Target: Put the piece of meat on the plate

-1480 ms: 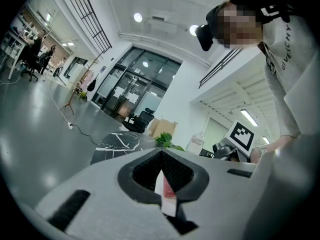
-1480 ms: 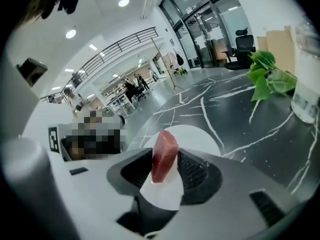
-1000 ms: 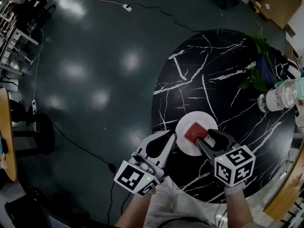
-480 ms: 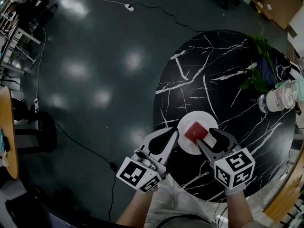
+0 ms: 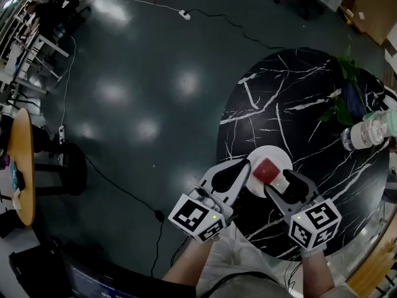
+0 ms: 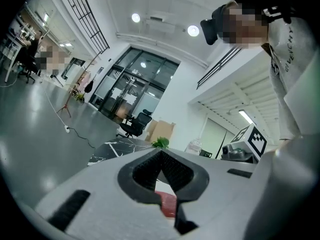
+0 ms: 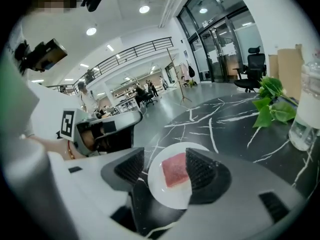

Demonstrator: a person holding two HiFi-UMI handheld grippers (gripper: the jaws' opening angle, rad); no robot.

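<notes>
Meat [image 5: 267,169], a red square slab, lies flat in the middle of the white plate [image 5: 268,151], which sits near the near-left edge of the round tabletop [image 5: 298,92]. The right tool [image 7: 165,153] hangs over the plate's near rim, released: its jaws are opening, and the meat shows between them without either pad pressing on it. The left tool [image 6: 161,154] is clenched on nothing, its tip just beside the plate's left rim. A leafy green plant [image 5: 341,98] and a clear plastic bottle [image 5: 366,132] stand at the far-right edge, well apart from the plate. The tabletop is black marble with white veins. Around it spreads a glossy dark floor [image 5: 136,92] with pale light reflections, a power strip [image 5: 184,14] with its cable, a wooden table [image 5: 22,166] at the left and cardboard boxes [image 5: 372,5].
</notes>
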